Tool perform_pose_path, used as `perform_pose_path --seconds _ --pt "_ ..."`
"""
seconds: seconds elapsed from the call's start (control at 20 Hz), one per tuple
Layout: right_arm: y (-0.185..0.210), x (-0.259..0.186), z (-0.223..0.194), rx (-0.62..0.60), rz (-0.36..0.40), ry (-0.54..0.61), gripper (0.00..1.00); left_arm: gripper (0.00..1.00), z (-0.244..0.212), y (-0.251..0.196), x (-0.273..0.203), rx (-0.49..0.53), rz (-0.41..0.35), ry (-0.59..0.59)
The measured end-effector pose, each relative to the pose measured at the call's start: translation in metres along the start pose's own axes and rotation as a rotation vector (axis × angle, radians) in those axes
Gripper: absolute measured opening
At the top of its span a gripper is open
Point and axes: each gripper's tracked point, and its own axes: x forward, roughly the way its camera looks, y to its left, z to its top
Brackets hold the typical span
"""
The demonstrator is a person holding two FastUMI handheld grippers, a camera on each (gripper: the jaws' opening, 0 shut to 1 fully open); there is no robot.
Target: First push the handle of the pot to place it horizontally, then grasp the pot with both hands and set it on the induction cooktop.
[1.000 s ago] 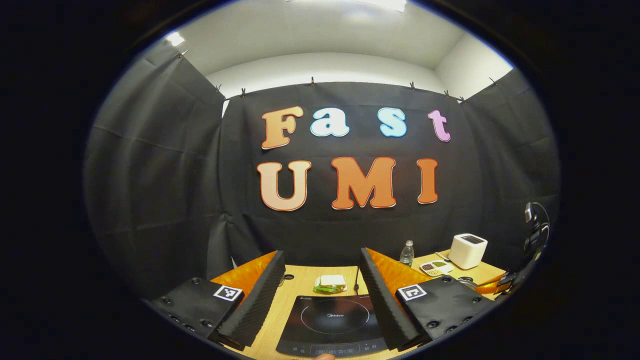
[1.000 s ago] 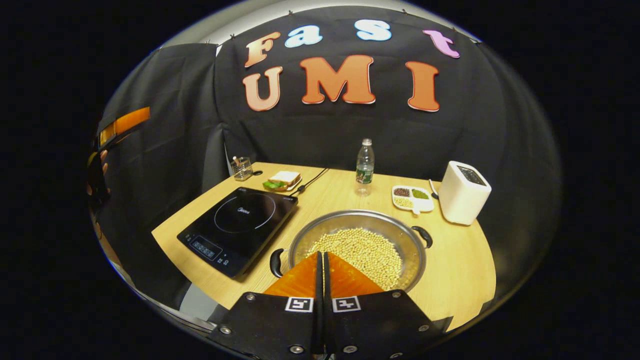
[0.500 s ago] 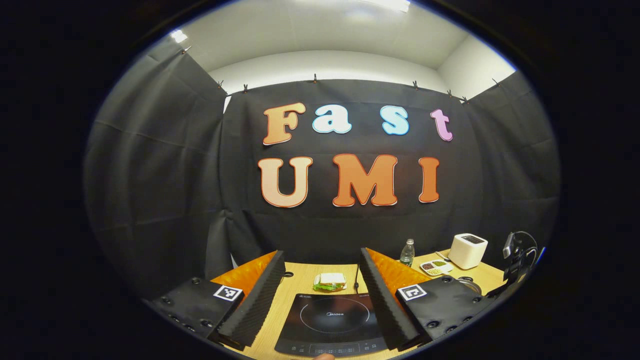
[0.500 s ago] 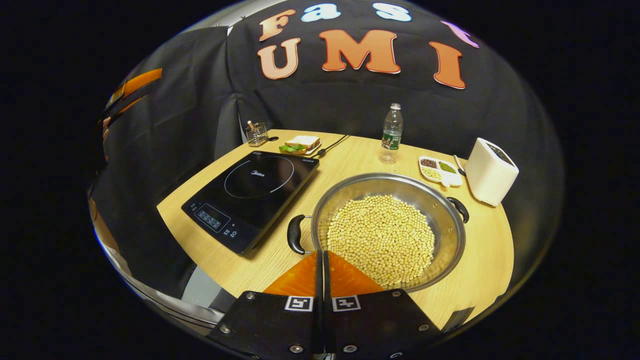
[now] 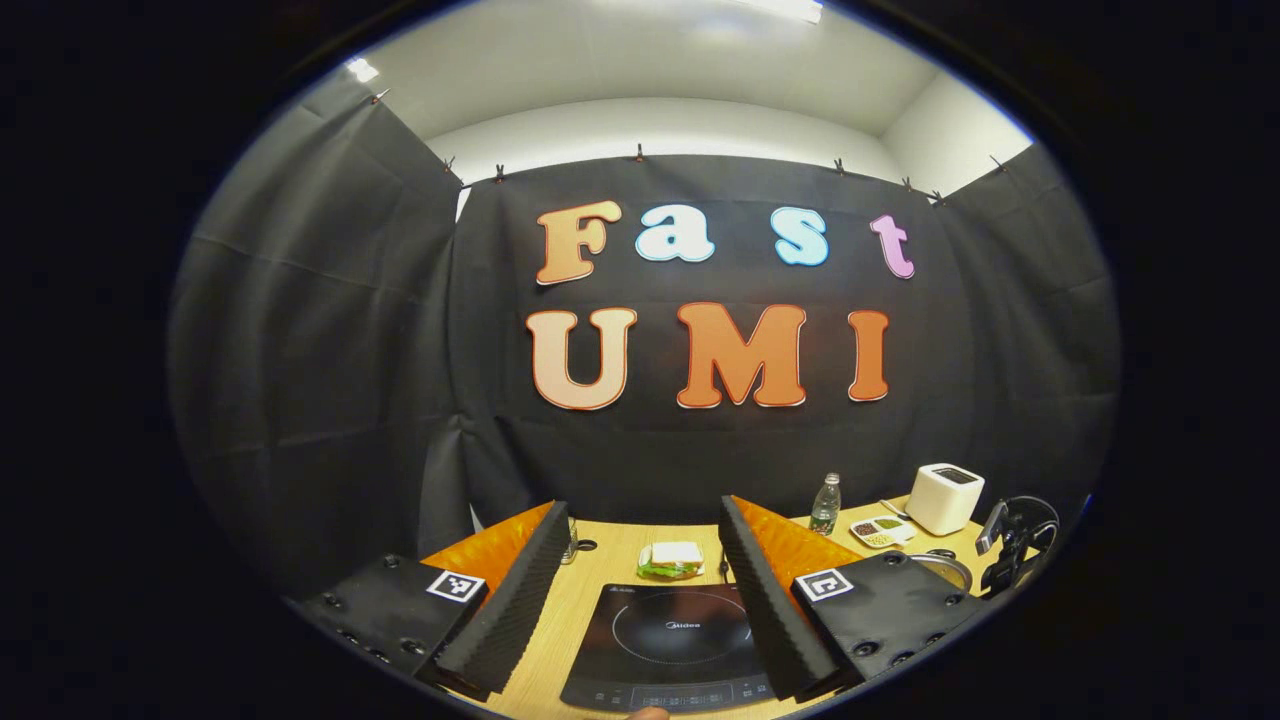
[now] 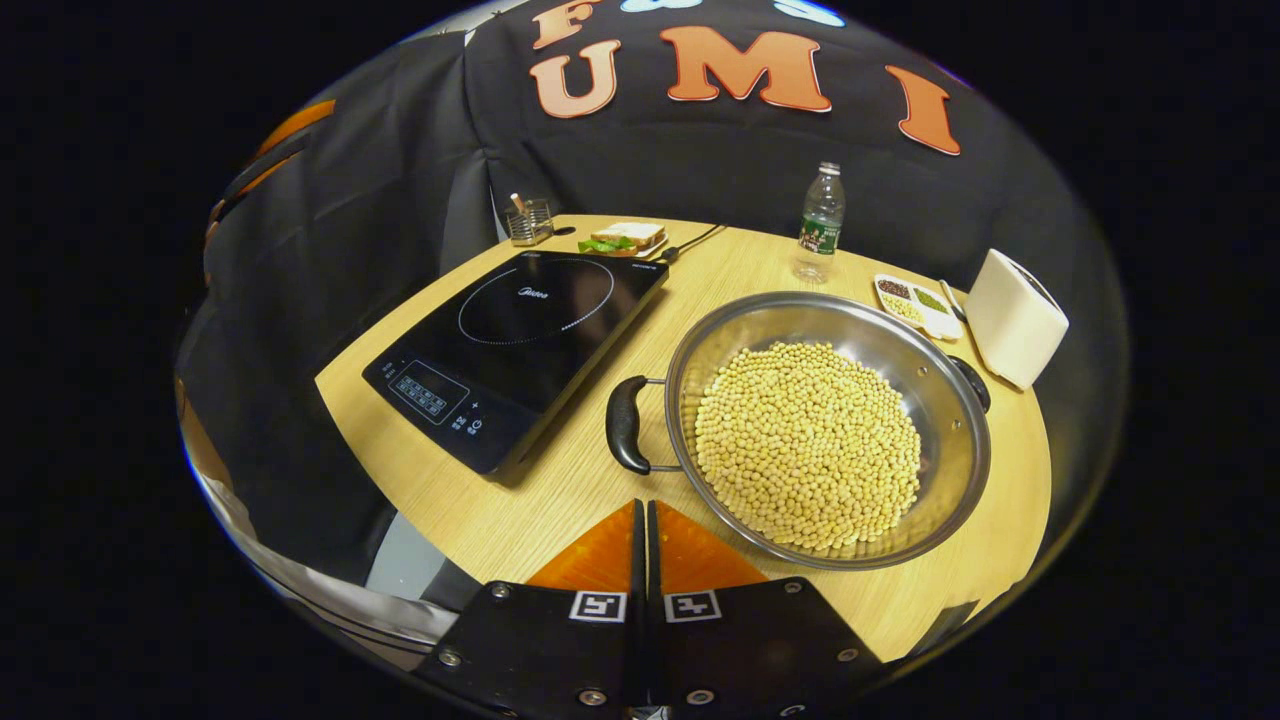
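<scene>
Right gripper view shows the round steel pot (image 6: 940, 400), full of pale yellow beans (image 6: 808, 445), standing on the light wooden tabletop (image 6: 560, 490) just beside the flat black induction cooktop (image 6: 520, 345). One black handle (image 6: 622, 438) of the pot points toward the cooktop. The right gripper (image 6: 645, 530) hangs above the tabletop edge, near the pot, with its fingers pressed together and holding nothing. In left gripper view, the left gripper (image 5: 640, 590) has its fingers spread wide above the cooktop (image 5: 675, 640).
</scene>
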Motion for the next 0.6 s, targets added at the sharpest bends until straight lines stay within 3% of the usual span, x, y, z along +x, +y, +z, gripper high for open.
perform_pose_path --seconds 0.6 --pt "0.006 0.033 0.004 -0.044 -0.039 0.056 0.0 0.98 -0.012 0.031 0.003 -0.012 0.052 0.001"
